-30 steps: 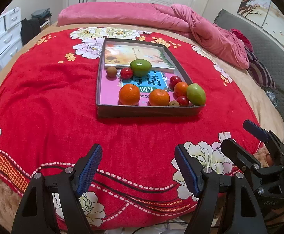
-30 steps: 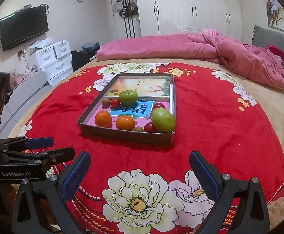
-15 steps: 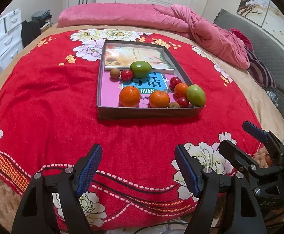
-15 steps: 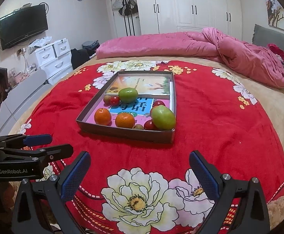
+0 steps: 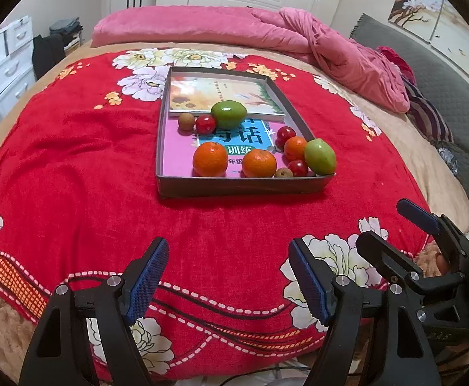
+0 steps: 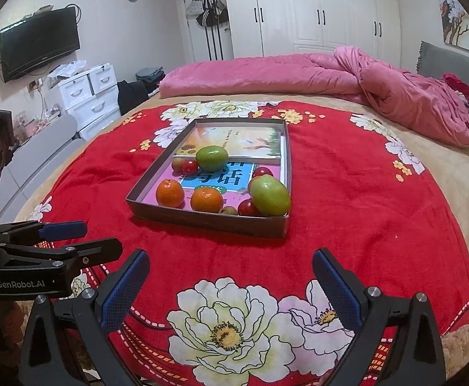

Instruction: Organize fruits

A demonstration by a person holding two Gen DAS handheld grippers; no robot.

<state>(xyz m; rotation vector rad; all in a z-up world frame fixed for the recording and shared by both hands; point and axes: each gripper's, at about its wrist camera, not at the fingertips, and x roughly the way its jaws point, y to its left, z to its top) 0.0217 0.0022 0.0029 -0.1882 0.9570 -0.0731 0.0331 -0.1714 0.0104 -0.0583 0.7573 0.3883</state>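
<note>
A shallow grey cardboard tray (image 5: 244, 188) (image 6: 208, 220) lies on the red floral blanket in the middle of the bed. Inside it are two books and loose fruit: two oranges (image 5: 209, 160) (image 6: 206, 198), two green mangoes (image 5: 320, 156) (image 6: 270, 195), several small red fruits (image 5: 205, 124) and small brown ones (image 5: 186, 121). My left gripper (image 5: 228, 276) hovers open over the blanket's near edge, well short of the tray, nothing between its blue pads. My right gripper (image 6: 231, 284) is likewise open and empty, just to its right.
A crumpled pink quilt (image 5: 347, 54) lies across the far and right side of the bed. White drawers (image 6: 89, 93) and a wall TV (image 6: 40, 41) stand at the left, wardrobes behind. Red blanket (image 5: 73, 167) stretches bare around the tray.
</note>
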